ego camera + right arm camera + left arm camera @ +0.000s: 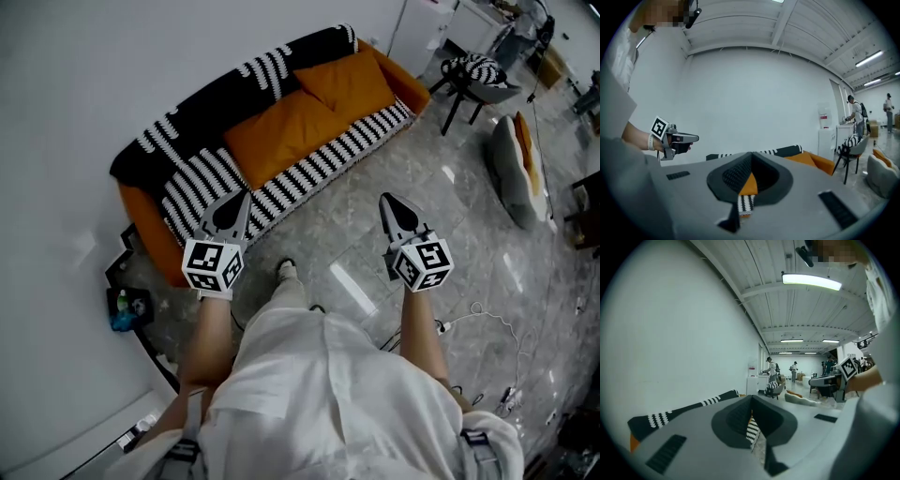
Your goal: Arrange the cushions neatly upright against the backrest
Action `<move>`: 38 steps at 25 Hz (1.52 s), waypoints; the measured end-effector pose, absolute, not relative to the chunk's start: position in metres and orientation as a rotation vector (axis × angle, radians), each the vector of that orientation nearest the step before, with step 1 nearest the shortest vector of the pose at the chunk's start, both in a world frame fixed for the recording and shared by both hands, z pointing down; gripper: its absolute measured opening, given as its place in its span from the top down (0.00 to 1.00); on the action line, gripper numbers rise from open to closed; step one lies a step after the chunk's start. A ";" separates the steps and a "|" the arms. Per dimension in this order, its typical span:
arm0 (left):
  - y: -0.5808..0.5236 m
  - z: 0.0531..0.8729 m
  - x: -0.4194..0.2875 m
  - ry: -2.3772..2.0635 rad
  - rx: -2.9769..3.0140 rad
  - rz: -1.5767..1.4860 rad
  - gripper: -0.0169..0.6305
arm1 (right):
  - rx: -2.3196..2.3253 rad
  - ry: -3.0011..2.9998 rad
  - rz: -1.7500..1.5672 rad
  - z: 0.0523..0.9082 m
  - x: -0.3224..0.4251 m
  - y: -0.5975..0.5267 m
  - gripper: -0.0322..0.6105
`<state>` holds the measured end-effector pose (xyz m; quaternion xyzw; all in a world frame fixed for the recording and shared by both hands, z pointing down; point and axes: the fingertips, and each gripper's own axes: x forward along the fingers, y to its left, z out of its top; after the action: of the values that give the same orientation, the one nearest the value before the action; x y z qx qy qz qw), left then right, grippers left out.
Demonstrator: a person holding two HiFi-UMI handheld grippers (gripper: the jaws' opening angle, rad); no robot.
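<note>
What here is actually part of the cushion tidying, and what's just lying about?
Part of the job: sofa, near orange cushion, far orange cushion, left gripper, right gripper, both shut and empty.
Lying about: chair, grey floor cushion, white cable.

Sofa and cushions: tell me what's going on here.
A person stands facing the sofa with a gripper in each hand. The left gripper and the right gripper are both shut and empty, held short of the sofa and touching nothing. The nearer cushion and the farther cushion, both orange, lie on the striped seat and seem not yet stood up against the backrest.
</note>
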<state>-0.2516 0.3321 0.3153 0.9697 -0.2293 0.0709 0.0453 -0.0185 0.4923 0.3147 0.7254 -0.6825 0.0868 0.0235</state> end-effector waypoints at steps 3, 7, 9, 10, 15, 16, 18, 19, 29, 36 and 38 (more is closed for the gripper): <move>0.308 0.322 -0.246 -0.717 2.949 0.201 0.95 | 2.215 -2.127 0.278 0.322 -0.012 0.465 0.94; 0.264 0.325 -0.227 -0.732 2.941 0.180 0.95 | 2.184 -2.140 0.286 0.329 0.003 0.419 0.94; 0.240 0.322 -0.213 -0.731 2.952 0.172 0.95 | 2.180 -2.147 0.285 0.326 0.015 0.392 0.94; 0.228 0.319 -0.207 -0.731 2.958 0.169 0.95 | 2.180 -2.151 0.284 0.325 0.021 0.378 0.94; 0.167 0.316 -0.189 -0.720 2.963 0.168 0.95 | 2.184 -2.159 0.271 0.317 0.040 0.311 0.94; 0.156 0.316 -0.187 -0.718 2.963 0.170 0.95 | 2.185 -2.159 0.270 0.316 0.043 0.300 0.94; 0.135 0.316 -0.185 -0.718 2.963 0.171 0.95 | 2.185 -2.159 0.268 0.315 0.046 0.279 0.94; 0.126 0.315 -0.184 -0.720 2.963 0.169 0.95 | 2.181 -2.160 0.267 0.314 0.047 0.269 0.94; 0.067 0.320 -0.179 -0.793 2.934 0.157 0.95 | 2.093 -2.211 0.270 0.319 0.064 0.192 0.94; 0.032 0.338 -0.117 -0.794 2.927 0.213 0.95 | 2.059 -2.205 0.315 0.348 0.134 0.138 0.94; 0.017 0.344 -0.088 -0.812 2.926 0.234 0.95 | 2.045 -2.196 0.351 0.364 0.167 0.120 0.94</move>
<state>-0.0881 0.0168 0.3442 0.9596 -0.2663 0.0767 0.0480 0.1669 0.1197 0.3645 0.6757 -0.7256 0.1159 0.0601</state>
